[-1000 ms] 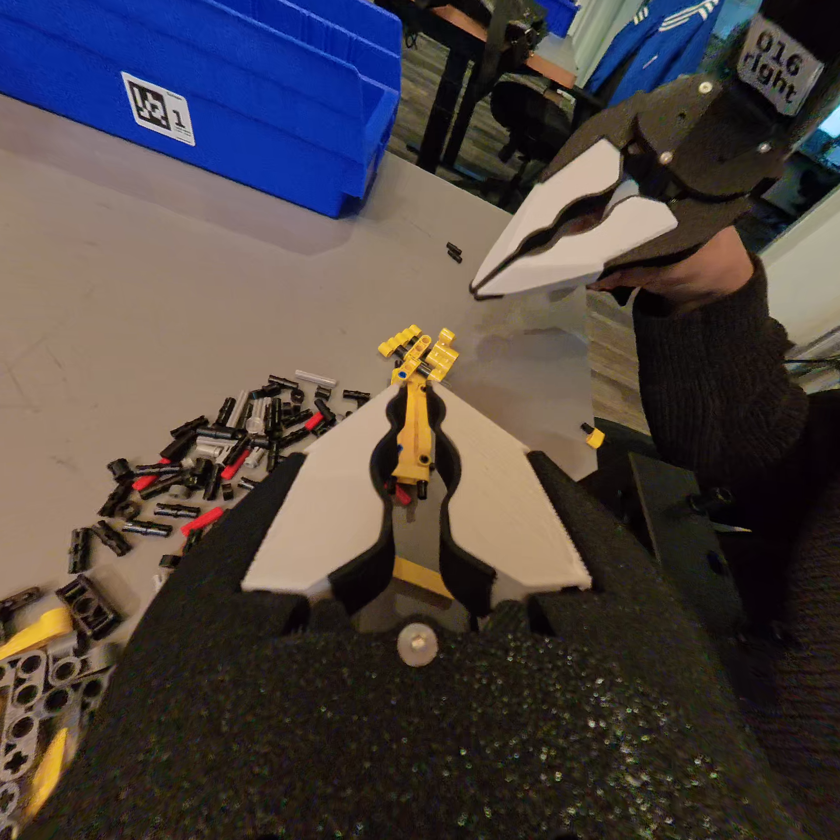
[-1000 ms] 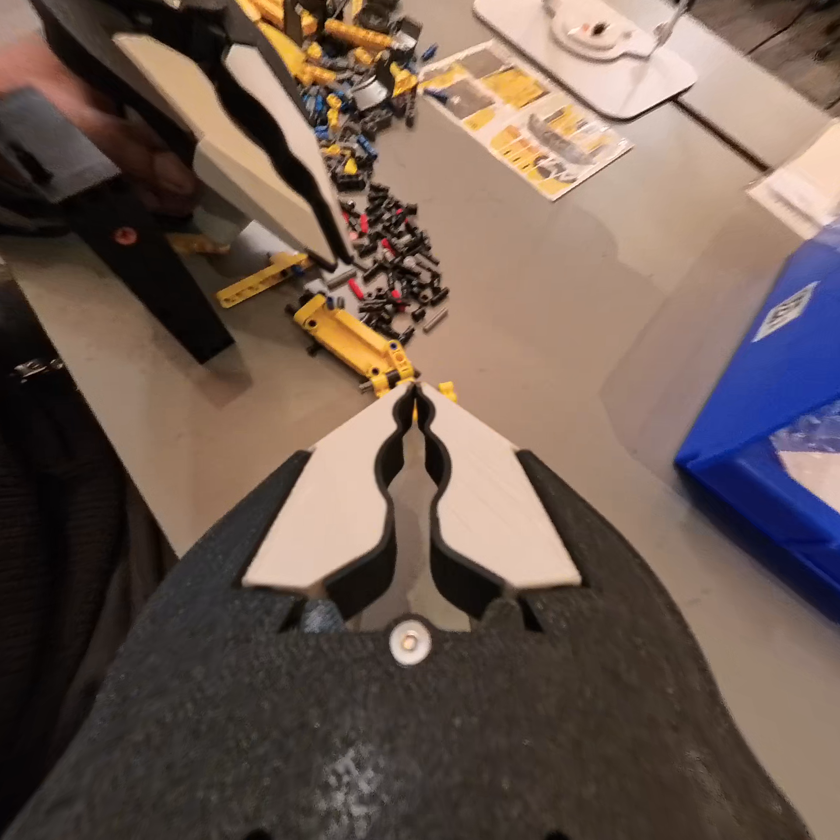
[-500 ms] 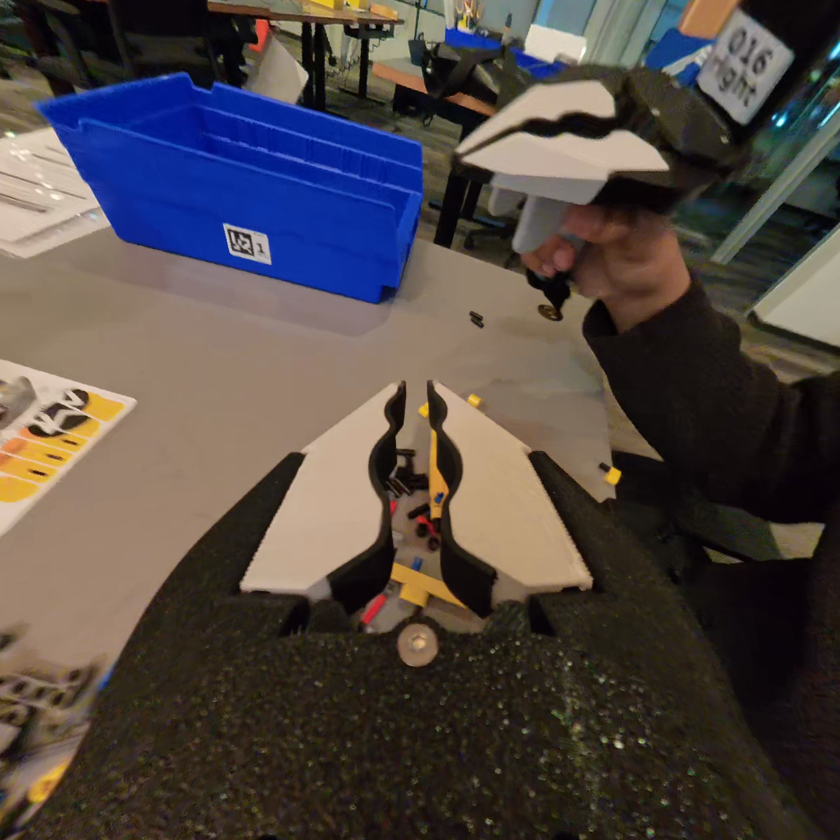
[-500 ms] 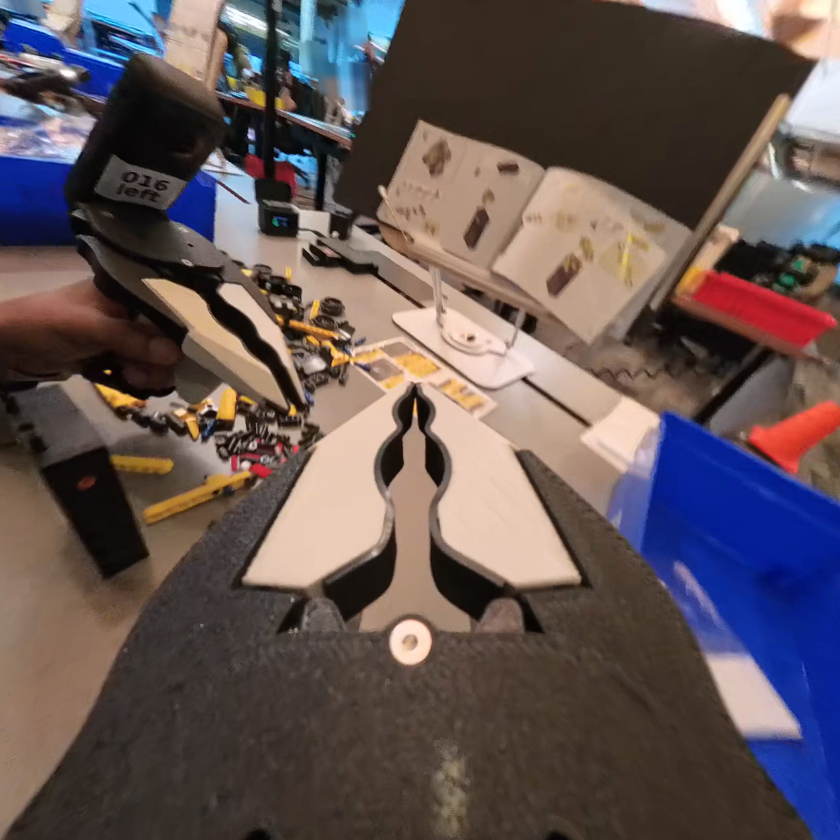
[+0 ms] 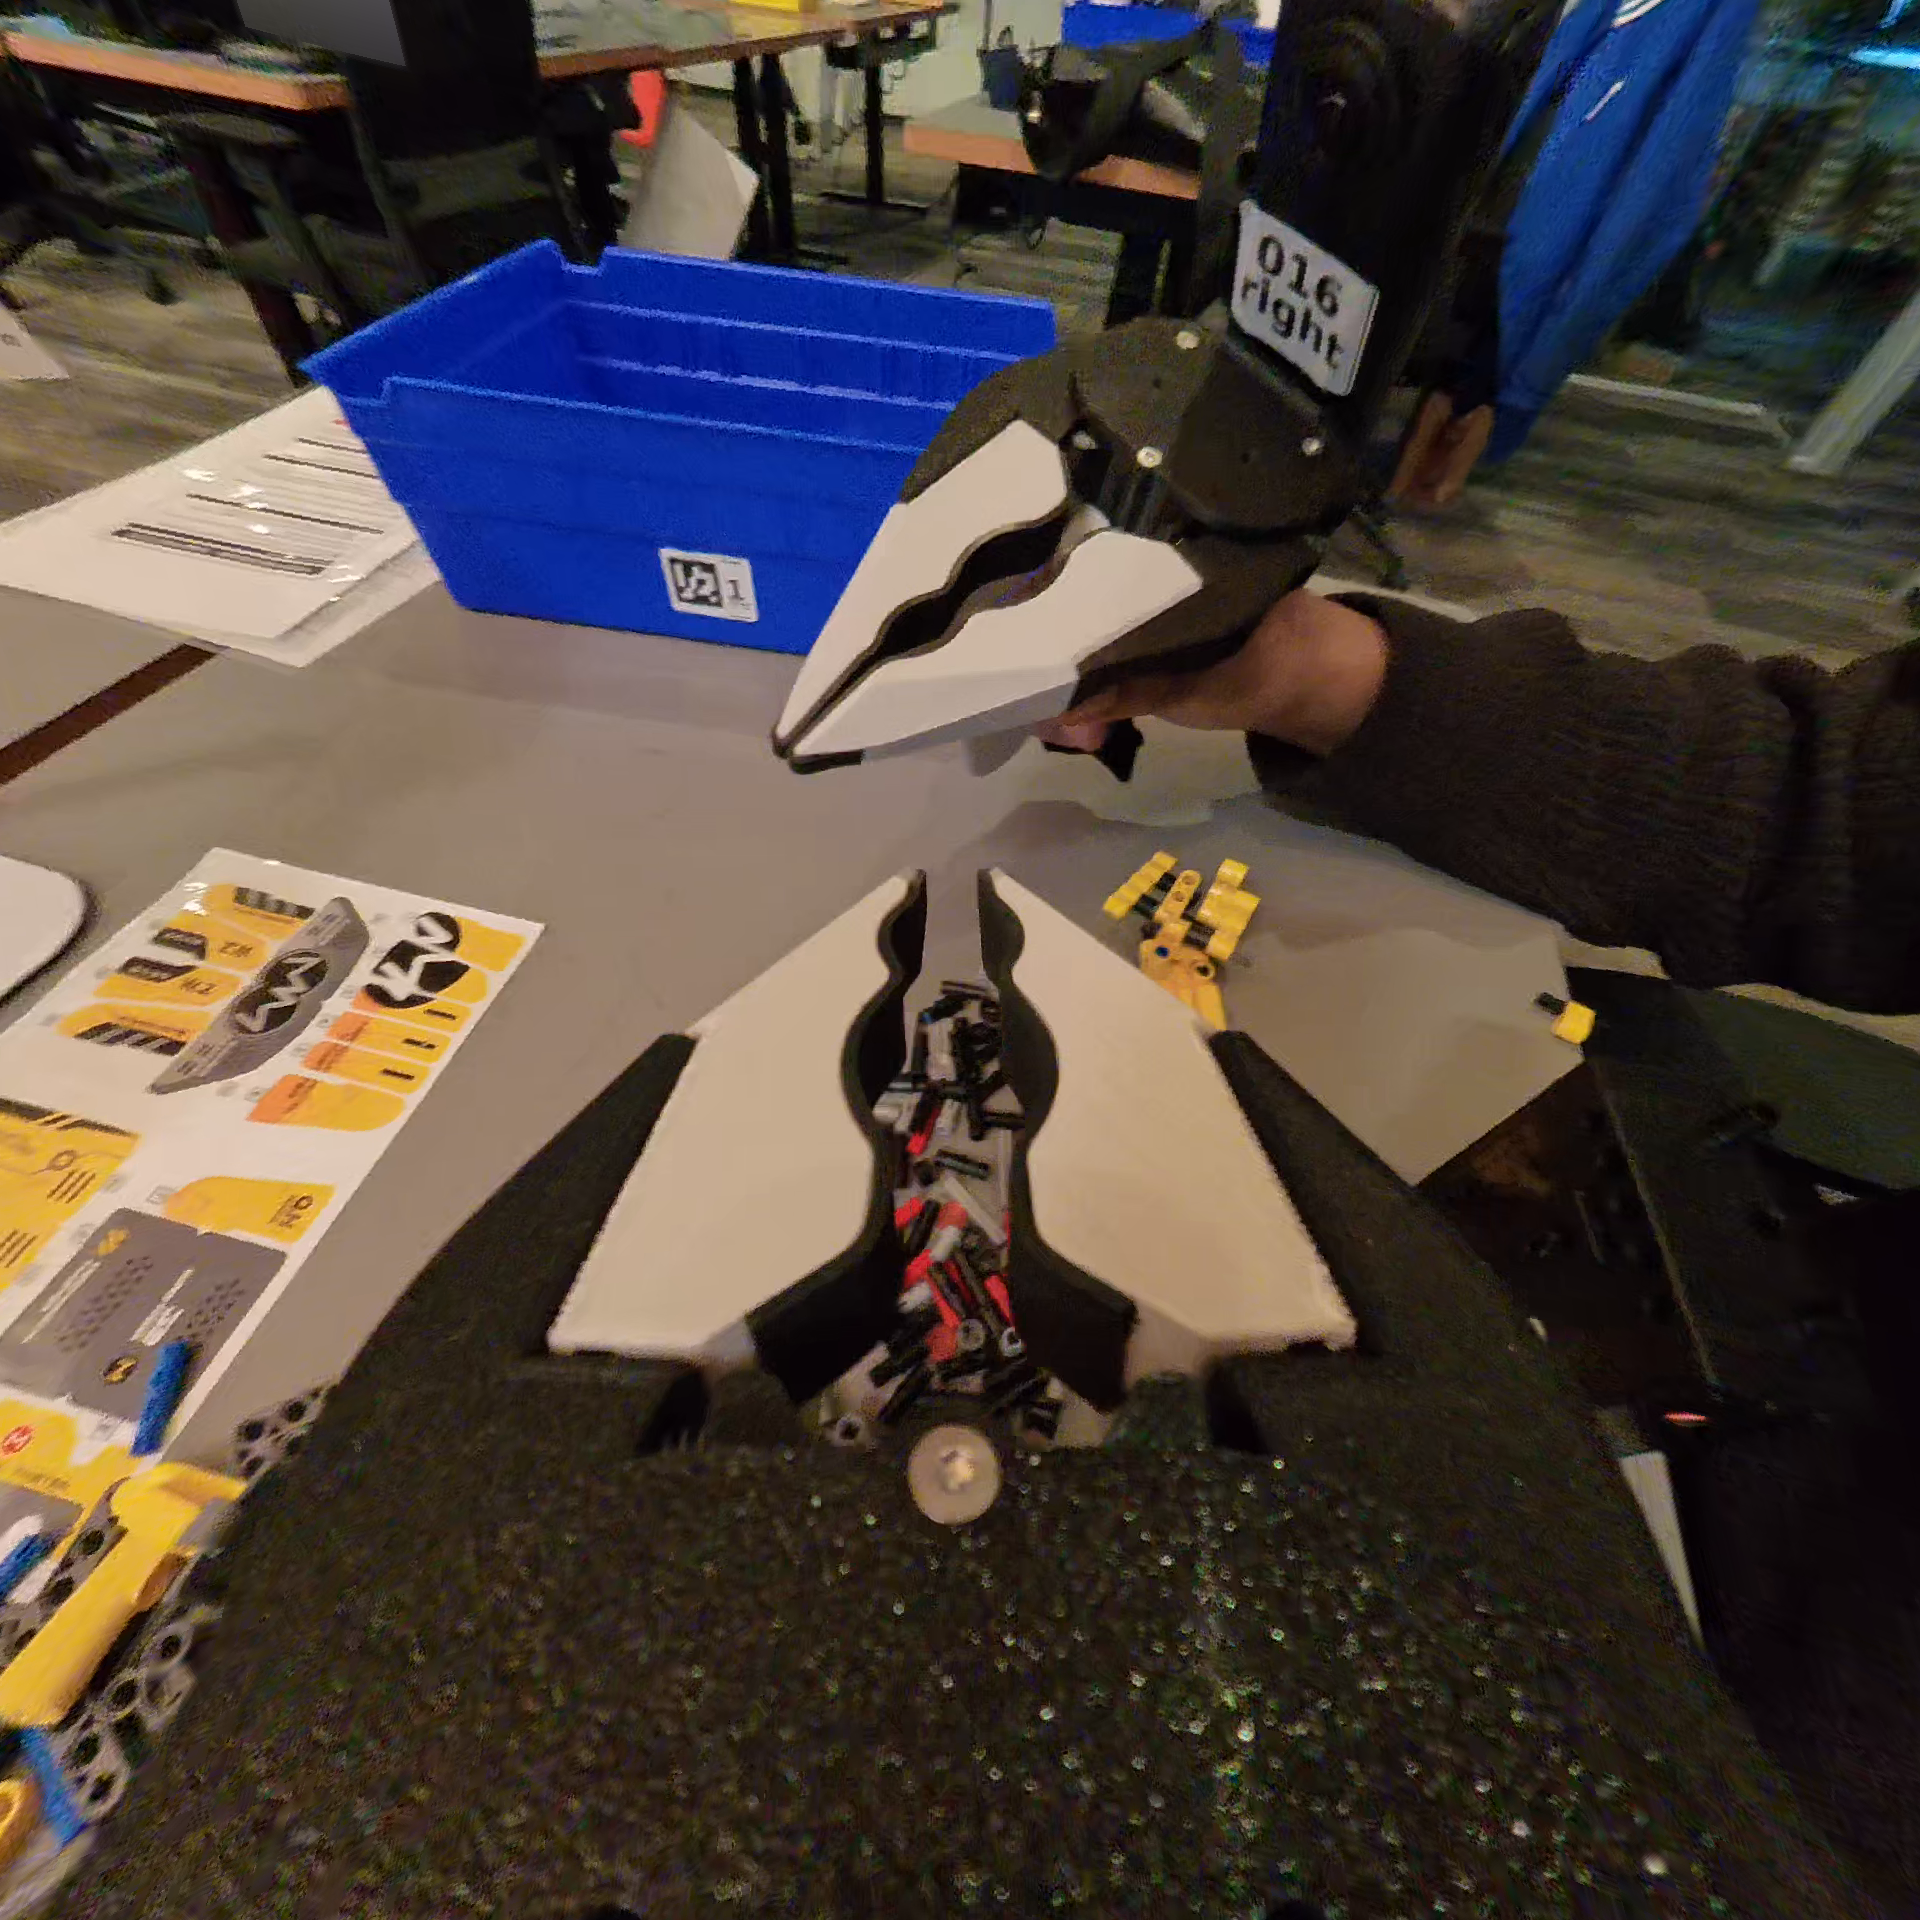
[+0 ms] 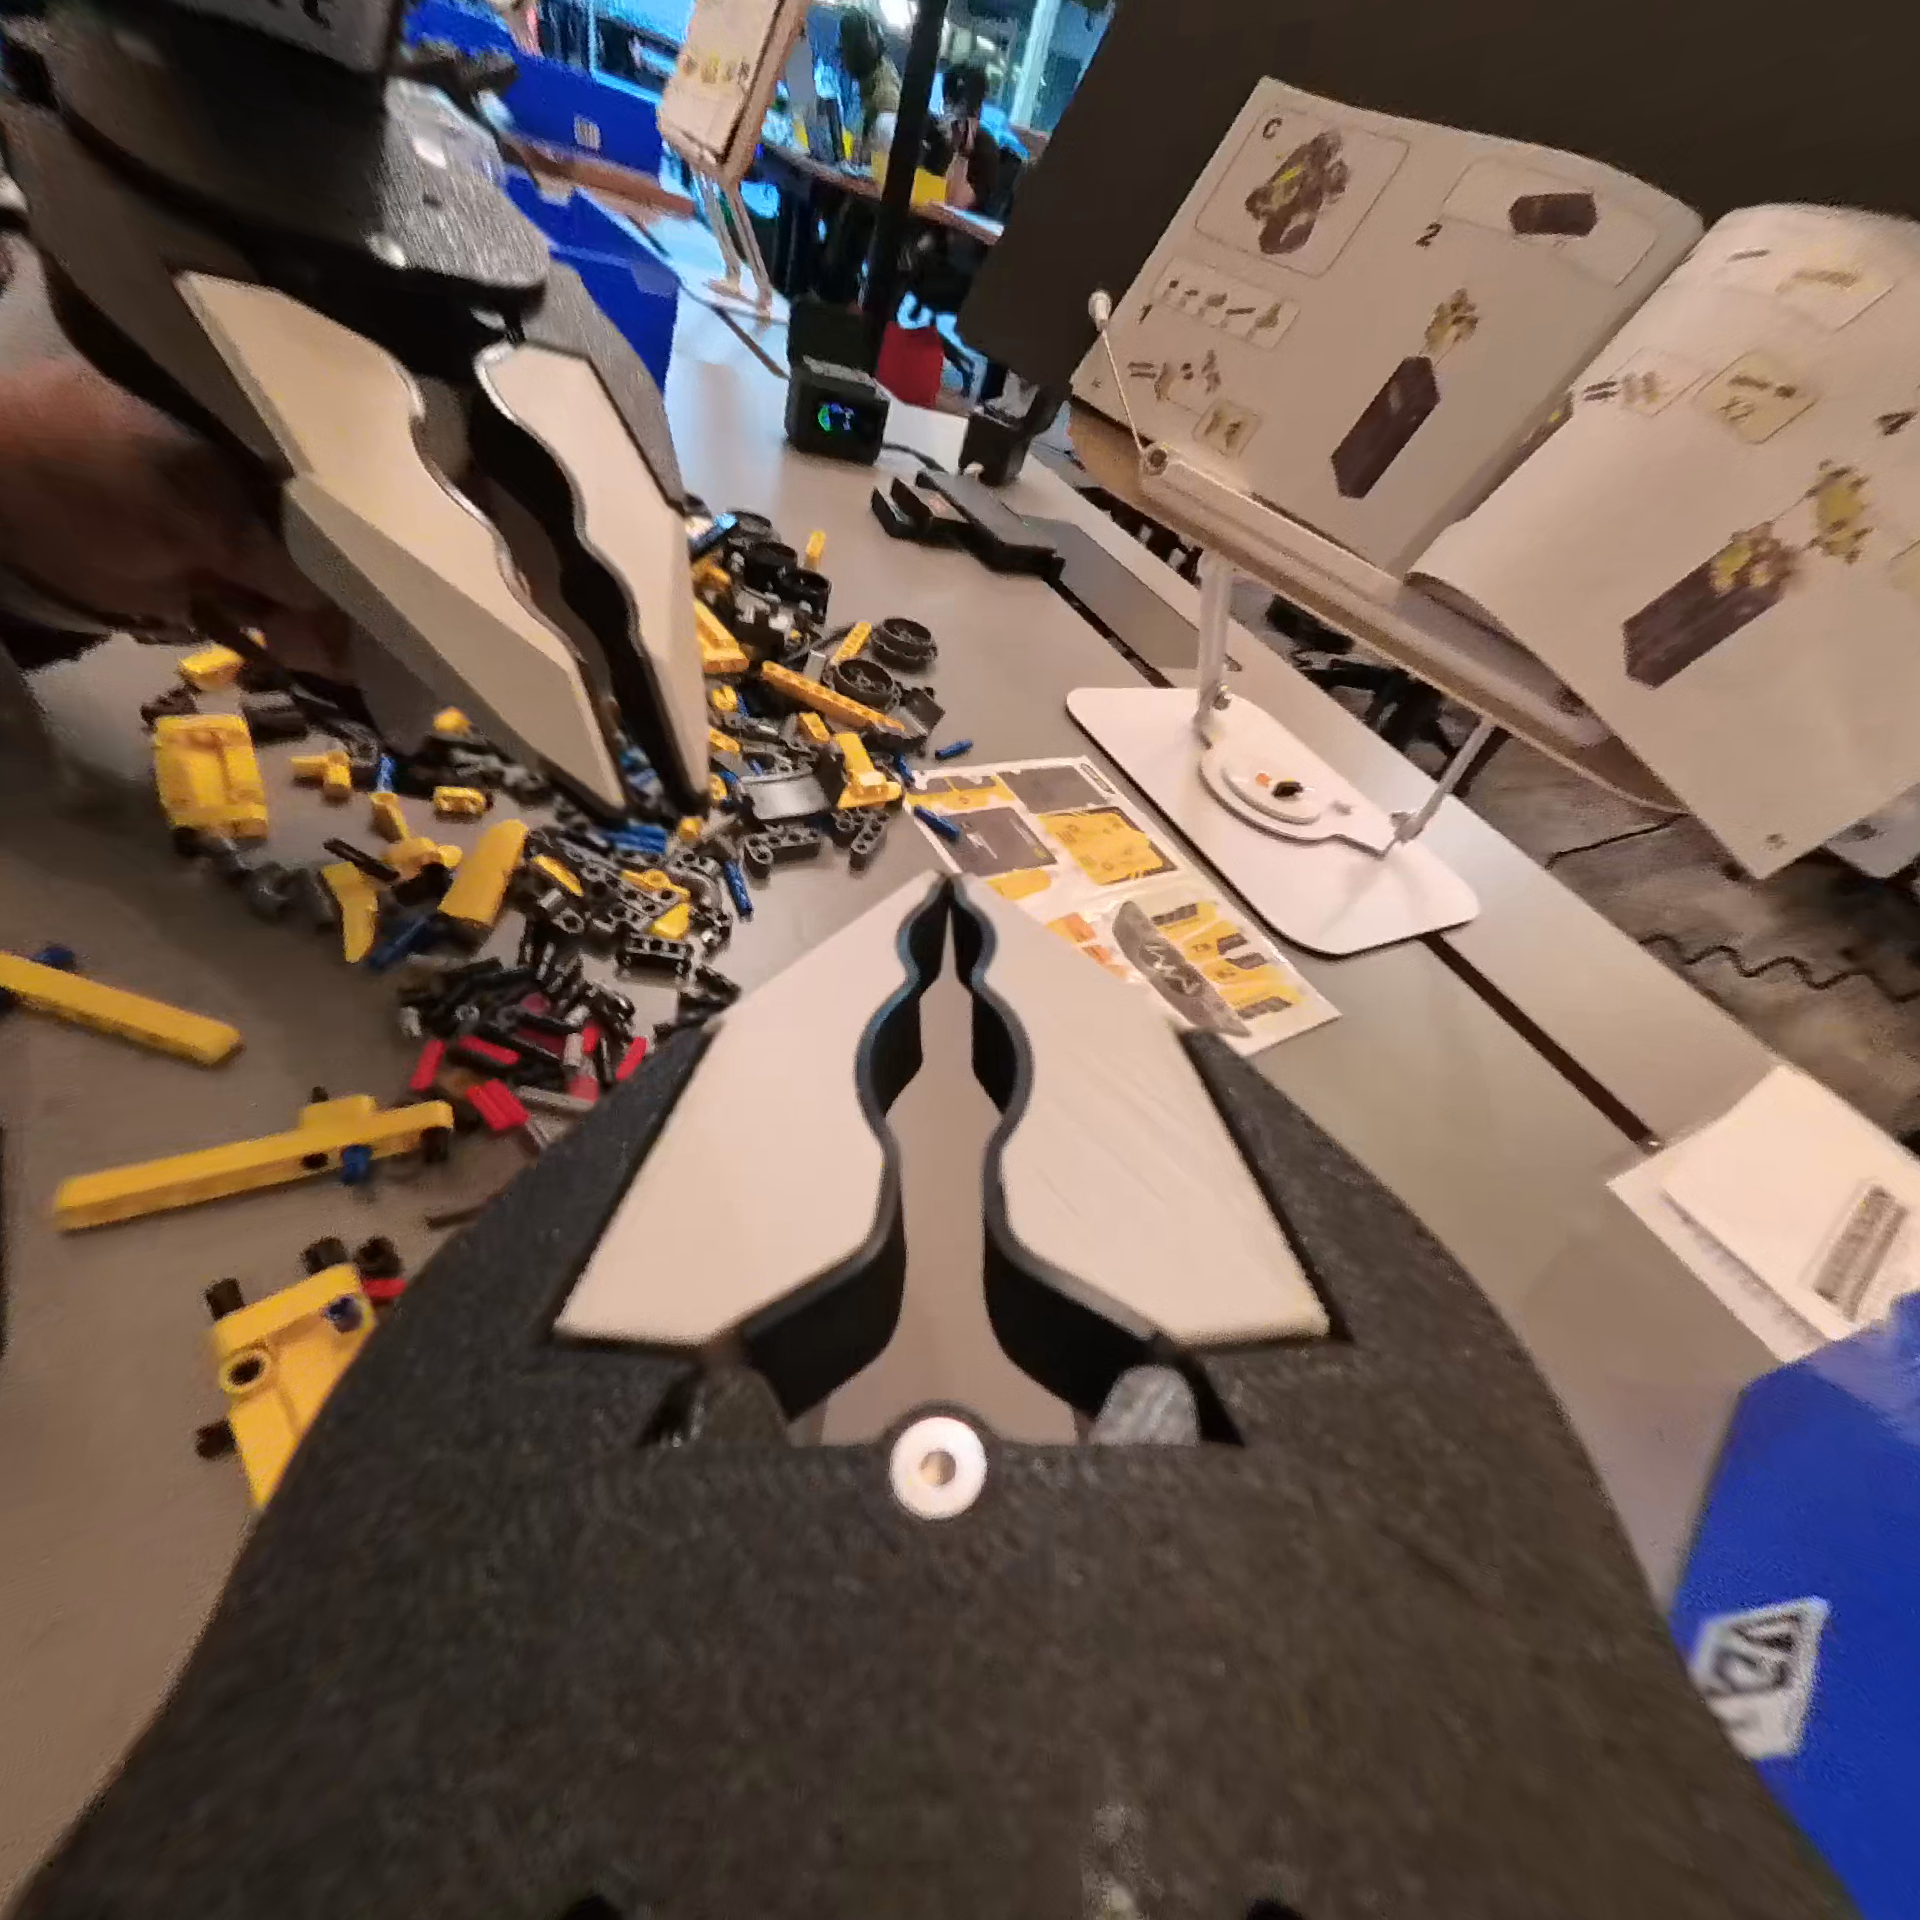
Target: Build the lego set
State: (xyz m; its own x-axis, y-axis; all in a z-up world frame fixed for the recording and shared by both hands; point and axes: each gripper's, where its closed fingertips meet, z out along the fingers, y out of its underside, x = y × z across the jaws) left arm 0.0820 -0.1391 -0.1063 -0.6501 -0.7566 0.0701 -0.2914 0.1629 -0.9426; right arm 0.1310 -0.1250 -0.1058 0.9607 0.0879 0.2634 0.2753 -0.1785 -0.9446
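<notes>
My left gripper (image 5: 951,878) hangs over a pile of black and red pins (image 5: 951,1195). Its fingertips are a narrow gap apart and hold nothing. It also shows in the right wrist view (image 6: 660,800), tips down over the loose yellow and black building parts (image 6: 790,707). My right gripper (image 6: 945,883) is shut and empty, above the table near the sticker sheet (image 6: 1122,894). In the left wrist view it (image 5: 790,743) hovers in front of the blue bin (image 5: 675,447). A small yellow assembly (image 5: 1184,925) lies on the table to the right of my left fingertips.
An open instruction booklet (image 6: 1455,416) stands on a white stand (image 6: 1278,831) at the back. Paper sheets (image 5: 239,520) lie beside the bin. A yellow beam with pins (image 6: 249,1153) lies at the left. A black box (image 5: 1662,1195) sits past the table edge. The left gripper's tips are roughly 6 centimeters from the right gripper's.
My left gripper has shifted from over the yellow assembly to over the pin pile. My right gripper rose, then came down again in front of the bin, staying shut.
</notes>
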